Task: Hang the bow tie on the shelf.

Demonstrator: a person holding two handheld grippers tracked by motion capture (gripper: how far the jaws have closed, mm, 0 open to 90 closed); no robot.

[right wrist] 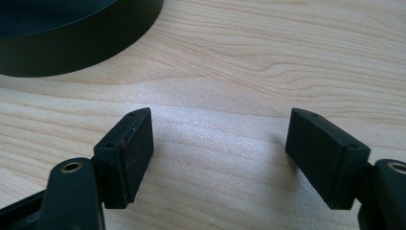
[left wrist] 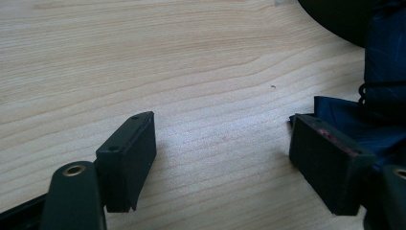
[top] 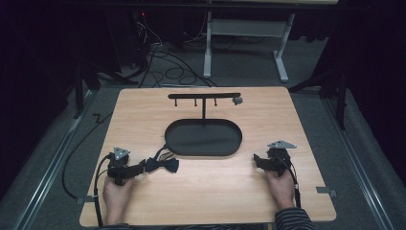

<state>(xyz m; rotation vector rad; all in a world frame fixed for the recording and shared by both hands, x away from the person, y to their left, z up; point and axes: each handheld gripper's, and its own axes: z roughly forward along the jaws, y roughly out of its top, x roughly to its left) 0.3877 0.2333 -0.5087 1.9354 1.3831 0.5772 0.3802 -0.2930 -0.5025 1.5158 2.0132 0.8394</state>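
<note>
Bow tie [left wrist: 368,129], dark navy, lies flat on the wooden table [top: 215,191] just outside the left gripper [left wrist: 222,143], its cloth touching the outer side of one pad while only bare wood shows between the 2 widely parted jaws, so nothing is held, probably a gripper lined up for a pinch or just let go. Right gripper [right wrist: 220,143] rests well apart from the tie, jaws equally wide and empty, likely parked until needed. Beyond both sets of fingers sits the black oval tray [top: 203,151] with its T-shaped hanger bar [top: 204,96], the probable place for the tie.
</note>
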